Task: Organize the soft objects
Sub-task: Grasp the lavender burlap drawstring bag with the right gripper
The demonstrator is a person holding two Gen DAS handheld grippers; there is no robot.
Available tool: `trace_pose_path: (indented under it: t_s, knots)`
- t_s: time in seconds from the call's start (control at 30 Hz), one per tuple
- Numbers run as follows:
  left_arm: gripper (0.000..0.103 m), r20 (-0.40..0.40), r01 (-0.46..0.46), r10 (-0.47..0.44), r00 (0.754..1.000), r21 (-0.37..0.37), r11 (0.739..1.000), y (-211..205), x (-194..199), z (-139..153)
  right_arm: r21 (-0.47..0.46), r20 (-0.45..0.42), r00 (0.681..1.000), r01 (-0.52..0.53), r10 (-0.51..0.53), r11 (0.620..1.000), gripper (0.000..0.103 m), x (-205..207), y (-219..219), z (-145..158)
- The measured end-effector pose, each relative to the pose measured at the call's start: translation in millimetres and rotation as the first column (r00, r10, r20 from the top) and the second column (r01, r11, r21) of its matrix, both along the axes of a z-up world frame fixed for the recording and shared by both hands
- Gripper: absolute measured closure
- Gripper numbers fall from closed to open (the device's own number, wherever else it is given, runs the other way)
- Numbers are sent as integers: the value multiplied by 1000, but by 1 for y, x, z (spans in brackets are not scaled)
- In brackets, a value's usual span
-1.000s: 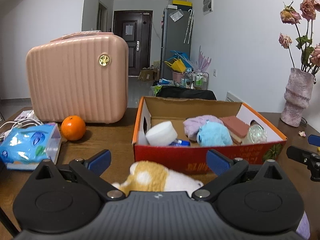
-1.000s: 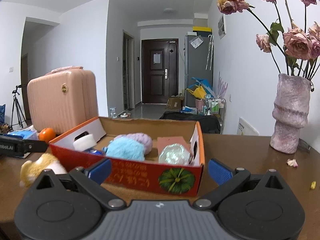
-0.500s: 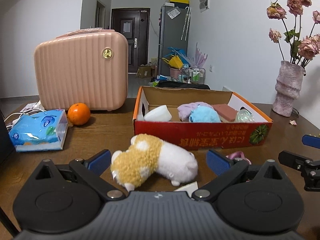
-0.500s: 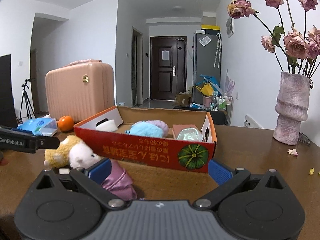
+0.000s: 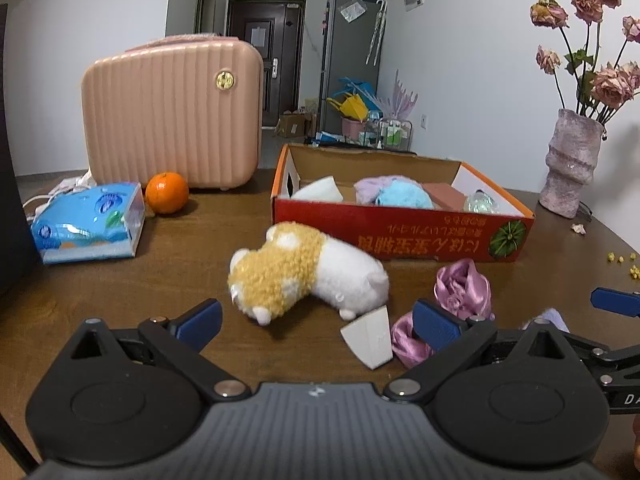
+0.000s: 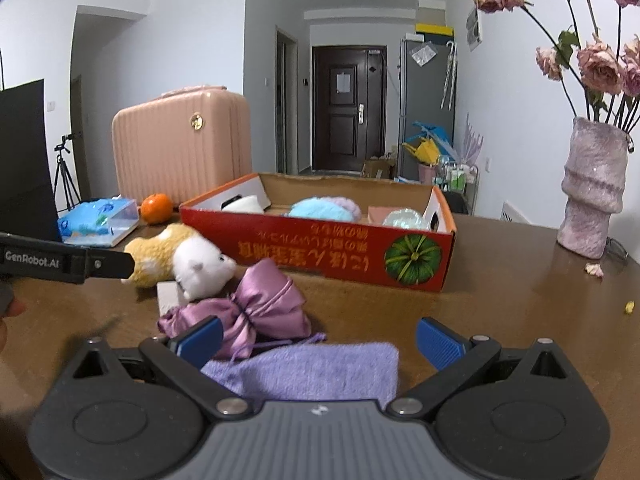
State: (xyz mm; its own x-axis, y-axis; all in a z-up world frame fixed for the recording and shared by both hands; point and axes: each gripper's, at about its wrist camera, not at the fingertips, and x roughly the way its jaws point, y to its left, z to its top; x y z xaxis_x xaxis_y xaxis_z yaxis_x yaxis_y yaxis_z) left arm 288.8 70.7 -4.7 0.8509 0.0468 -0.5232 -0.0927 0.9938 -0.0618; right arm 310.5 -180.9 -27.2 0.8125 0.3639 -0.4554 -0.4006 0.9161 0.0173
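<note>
A tan and white plush toy point(image 5: 304, 272) point(image 6: 180, 256) lies on the brown table in front of a red cardboard box point(image 5: 400, 236) point(image 6: 320, 248). The box holds a white sponge point(image 5: 320, 192), a blue fluffy ball point(image 5: 404, 200) point(image 6: 320, 210), a purple fluffy item and a shiny ball point(image 6: 404, 218). A pink satin pouch point(image 5: 460, 292) point(image 6: 256, 308) and a white block point(image 5: 370, 340) lie beside the plush. A lilac towel point(image 6: 312, 368) lies between the fingers of my right gripper point(image 6: 320, 344), which stands open. My left gripper point(image 5: 316, 322) is open, just short of the plush.
A pink ribbed case point(image 5: 172, 116) stands at the back left with an orange point(image 5: 166, 192) and a blue tissue pack point(image 5: 88, 224) beside it. A vase of dried roses point(image 5: 572, 160) point(image 6: 592, 188) stands at the right. Yellow crumbs point(image 5: 620, 260) dot the table.
Both grippers have pulled back and up from the box. The plush, the pouch, the white block and the lilac towel have come into view on the table.
</note>
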Motion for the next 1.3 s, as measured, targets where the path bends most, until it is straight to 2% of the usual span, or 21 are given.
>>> trace_pose_path:
  t_s: [0.53,1.07,1.17,1.3]
  knots:
    - [0,-47,15,-15,999,1,1000,-7,-20,-9,-53,-95,995,0,-5,999,0,0,13,-17]
    - [0,-55,16,-15,998,6,1000,-8,-19,-11,-5,-180,984,-13,12,1000,1,15,12,-26]
    - [0,-54,15,-15,998,7,1000,-8,-19,-12,17,-192,981,-14,17,1000,6,16,9,-26]
    - [0,-55,16,-15,998,6,1000,-8,-19,-12,27,-182,983,-33,37,999,18,14,10,-25]
